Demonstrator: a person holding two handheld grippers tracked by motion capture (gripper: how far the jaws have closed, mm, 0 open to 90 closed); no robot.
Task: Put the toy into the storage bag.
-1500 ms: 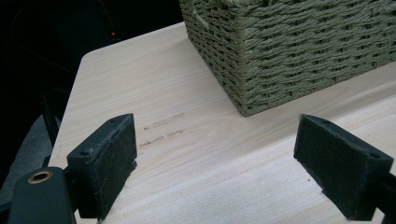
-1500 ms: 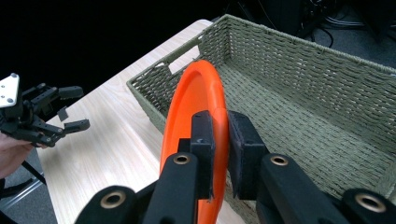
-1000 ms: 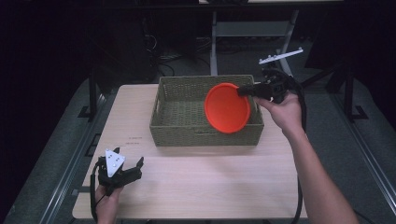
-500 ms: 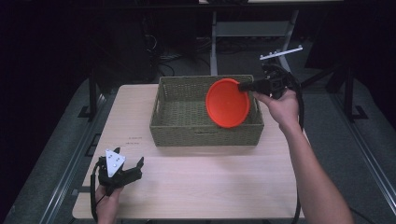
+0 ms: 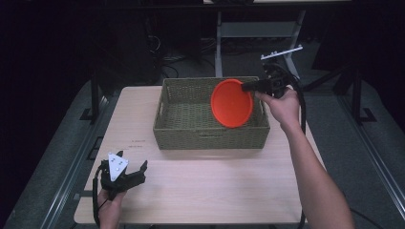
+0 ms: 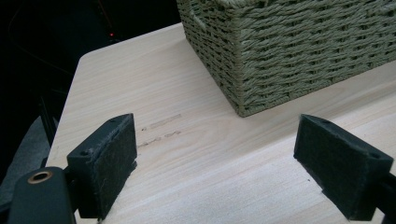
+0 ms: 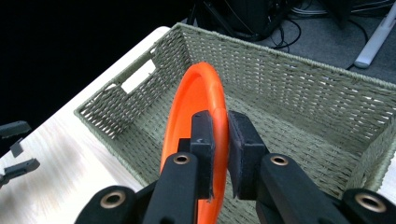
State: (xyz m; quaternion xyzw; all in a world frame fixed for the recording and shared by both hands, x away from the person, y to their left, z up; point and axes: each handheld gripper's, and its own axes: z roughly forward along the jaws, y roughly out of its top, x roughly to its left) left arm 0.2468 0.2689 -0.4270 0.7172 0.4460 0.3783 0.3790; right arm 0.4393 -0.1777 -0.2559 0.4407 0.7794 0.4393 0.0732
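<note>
Right gripper [image 7: 220, 154] clamped on orange plate [image 5: 231, 103] rim, probably above wicker basket [image 5: 186, 107]. Left gripper [image 6: 215, 163] wide open, empty, basket just ahead.

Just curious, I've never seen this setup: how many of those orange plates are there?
1. The orange plate is held on edge over the right part of the wicker basket, pinched at its rim by the right hand-held gripper. The basket's visible floor holds no other plates.
</note>
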